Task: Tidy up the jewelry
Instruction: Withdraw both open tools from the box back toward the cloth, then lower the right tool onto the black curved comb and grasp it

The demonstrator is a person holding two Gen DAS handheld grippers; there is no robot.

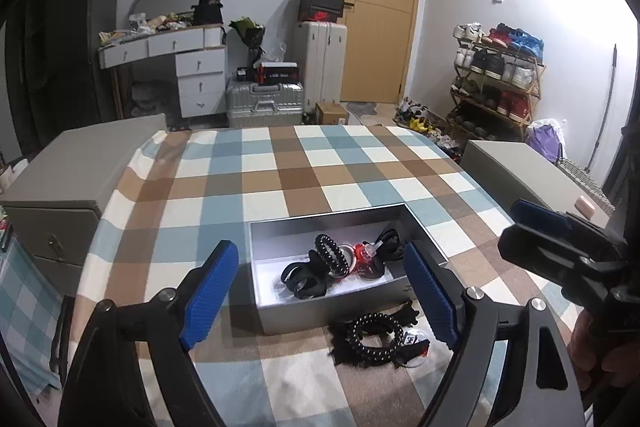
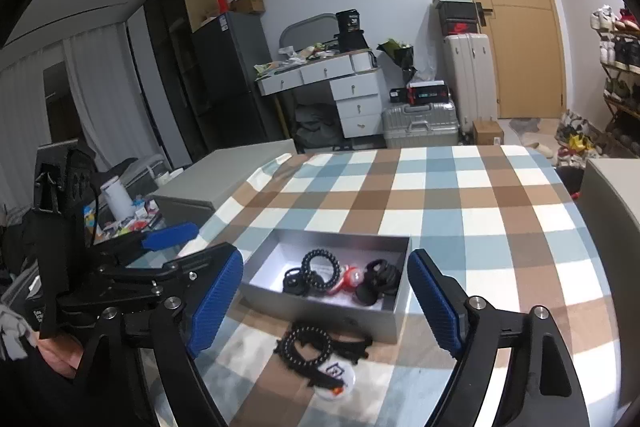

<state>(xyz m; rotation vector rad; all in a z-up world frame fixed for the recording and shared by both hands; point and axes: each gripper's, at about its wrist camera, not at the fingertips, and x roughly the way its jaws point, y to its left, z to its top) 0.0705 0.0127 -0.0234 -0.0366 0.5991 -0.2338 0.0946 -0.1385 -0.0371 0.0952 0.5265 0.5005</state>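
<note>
A grey open box sits on the checked tablecloth and holds black bead bracelets, black hair ties and a red-and-white piece. In front of it lies a loose pile: a black bead bracelet, black ties and a white badge. My left gripper is open and empty, above the box's near wall. My right gripper is open and empty, above the loose pile. The right gripper also shows at the right edge of the left wrist view, and the left gripper at the left of the right wrist view.
The checked cloth covers the table. Grey cabinets flank it left and right. Beyond stand a white drawer desk, suitcases, a wooden door and a shoe rack.
</note>
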